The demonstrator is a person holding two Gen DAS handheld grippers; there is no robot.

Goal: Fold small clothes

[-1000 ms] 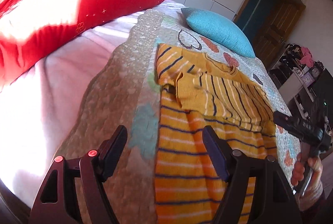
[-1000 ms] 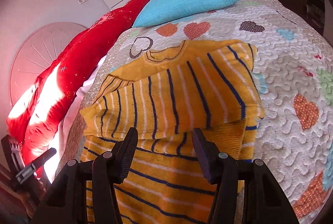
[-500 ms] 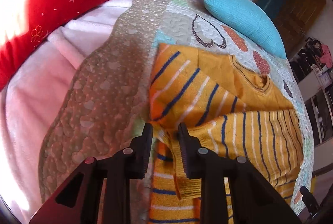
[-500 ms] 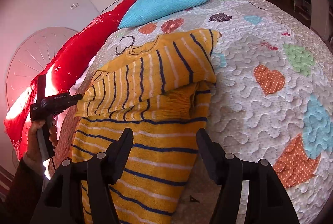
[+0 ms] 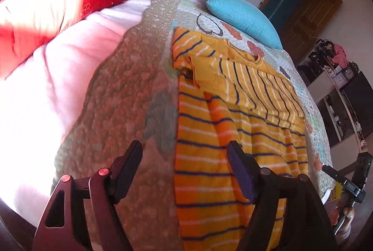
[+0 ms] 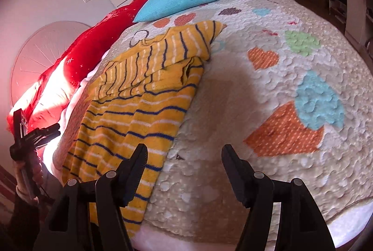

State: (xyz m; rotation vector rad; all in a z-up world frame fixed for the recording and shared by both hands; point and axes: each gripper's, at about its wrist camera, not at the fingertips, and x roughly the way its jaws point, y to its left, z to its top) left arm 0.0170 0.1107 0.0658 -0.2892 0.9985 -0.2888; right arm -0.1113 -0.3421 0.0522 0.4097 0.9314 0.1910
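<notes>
Left wrist: fingers (image 5: 130,164) wide again

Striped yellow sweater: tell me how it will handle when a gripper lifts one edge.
The sweater is likely floppy: its folded sleeves already drape and wrinkle. Probably light, a thin knit. Its fuzzy weave should grip the quilt rather than slide.

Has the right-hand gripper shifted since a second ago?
Yes. The right gripper has slid sideways, off the yellow striped sweater: earlier the sweater filled the gap between its fingers, now its edge lies at the left finger, with the heart quilt between them.
</notes>
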